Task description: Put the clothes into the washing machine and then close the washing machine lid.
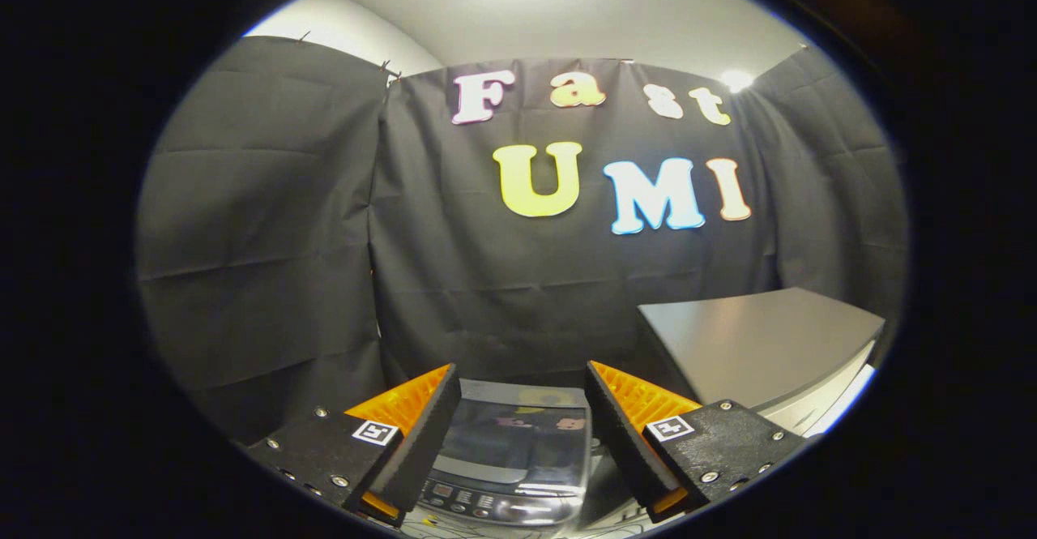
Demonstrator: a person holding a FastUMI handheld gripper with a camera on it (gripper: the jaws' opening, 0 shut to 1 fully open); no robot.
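The gripper point(522, 434) has its two fingers spread wide apart, with nothing held between them. Each finger carries a small square black-and-white marker on its upper face; no words can be read on them.

Seen in the gap between the fingers, and a little below them, is the washer point(506, 458). Its lid point(514, 434) lies flat and closed, a dark glossy panel that mirrors the booth wall. Nearer the fingers, along the washer's front edge, runs a control panel point(486, 502) with a row of small buttons and a small display; its markings are too small to read. No clothes can be made out.

Beyond the right finger, just beside the washer, stands a table point(753, 344) with a plain grey top and a pale edge.

Behind everything hangs black cloth point(267, 239), creased in folds and clipped at the top. Above it is a white ceiling point(567, 12) with bright lamp glare.
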